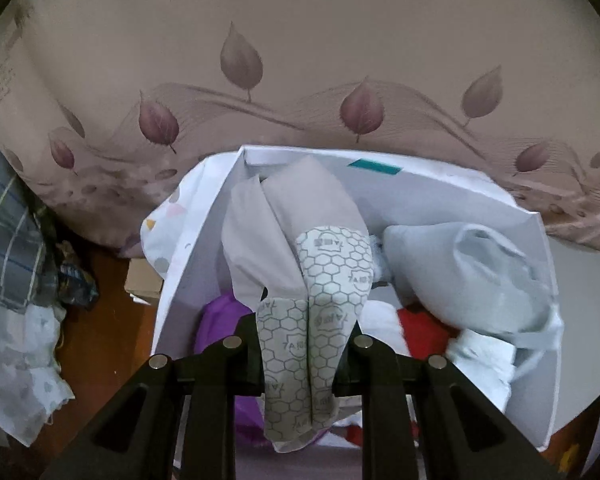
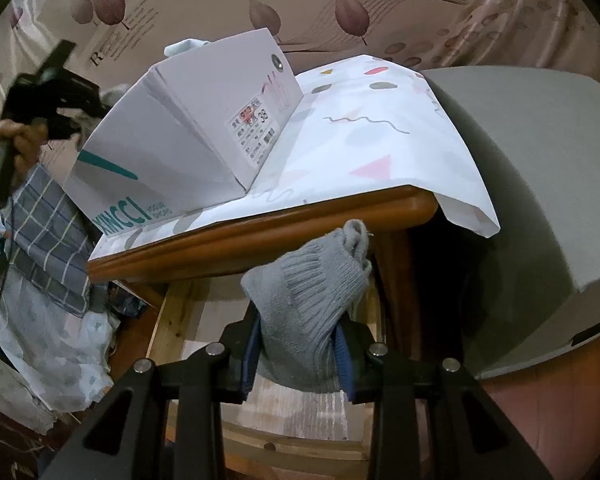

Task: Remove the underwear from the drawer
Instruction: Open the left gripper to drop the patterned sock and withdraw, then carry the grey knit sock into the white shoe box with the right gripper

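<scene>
My left gripper [image 1: 300,364] is shut on mauve-grey underwear [image 1: 300,240] with a honeycomb-printed lining, held over an open white cardboard box [image 1: 420,176]. The box holds more garments: pale grey [image 1: 460,264], red [image 1: 420,328] and purple [image 1: 220,316] ones. My right gripper [image 2: 298,344] is shut on a grey knitted garment [image 2: 308,300], held over an open wooden drawer [image 2: 228,304] below the table. The left gripper also shows in the right wrist view [image 2: 56,96], at the box [image 2: 188,128] top.
The box stands on a wooden table [image 2: 260,236] covered by a white patterned cloth [image 2: 380,140]. A leaf-print curtain [image 1: 300,60] hangs behind. A plaid cloth [image 2: 52,232] and pale fabric hang at the left. A grey object [image 2: 540,184] stands at the right.
</scene>
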Demonstrator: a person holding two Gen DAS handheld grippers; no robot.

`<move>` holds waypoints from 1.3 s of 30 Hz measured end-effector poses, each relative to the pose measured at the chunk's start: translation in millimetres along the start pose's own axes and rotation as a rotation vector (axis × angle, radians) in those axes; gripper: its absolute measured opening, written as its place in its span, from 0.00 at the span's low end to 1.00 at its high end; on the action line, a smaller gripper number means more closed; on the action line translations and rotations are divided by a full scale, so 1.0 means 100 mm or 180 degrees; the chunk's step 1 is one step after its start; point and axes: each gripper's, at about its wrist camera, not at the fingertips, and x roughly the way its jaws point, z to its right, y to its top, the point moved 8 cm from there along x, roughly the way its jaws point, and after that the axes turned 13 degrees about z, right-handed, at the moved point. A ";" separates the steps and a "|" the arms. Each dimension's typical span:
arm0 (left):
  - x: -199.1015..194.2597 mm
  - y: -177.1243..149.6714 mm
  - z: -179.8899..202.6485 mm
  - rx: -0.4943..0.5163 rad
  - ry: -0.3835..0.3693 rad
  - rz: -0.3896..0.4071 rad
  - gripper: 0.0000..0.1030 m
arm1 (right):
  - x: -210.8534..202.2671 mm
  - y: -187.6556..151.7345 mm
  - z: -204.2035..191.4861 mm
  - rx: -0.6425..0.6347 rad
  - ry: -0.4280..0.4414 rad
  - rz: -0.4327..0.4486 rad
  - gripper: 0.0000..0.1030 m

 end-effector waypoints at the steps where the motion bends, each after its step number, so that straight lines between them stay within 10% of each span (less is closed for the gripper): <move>1: 0.04 -0.01 -0.01 -0.0025 0.0004 -0.0012 0.18 | 0.00 0.00 0.00 0.0006 -0.0002 -0.0004 0.31; 11: 0.06 -0.07 0.07 0.0125 0.0030 0.0112 0.42 | 0.04 -0.02 -0.04 -0.0055 -0.0015 -0.0030 0.31; 16: -0.22 -0.03 0.01 0.0111 0.0120 0.0420 0.73 | 0.05 -0.04 -0.03 -0.0067 -0.0036 -0.0041 0.31; 24: -0.93 -0.23 -0.17 0.0182 0.0313 0.0956 0.79 | 0.07 -0.09 -0.08 -0.0217 -0.0078 -0.0051 0.31; 32: -1.36 -1.14 -0.47 0.0373 0.0744 0.1214 0.86 | 0.10 -0.18 -0.11 -0.0389 -0.0168 -0.0089 0.31; 39: -1.07 -2.01 -0.86 0.0076 0.0913 0.0878 0.92 | 0.08 -0.31 -0.20 -0.0701 -0.0220 -0.0112 0.31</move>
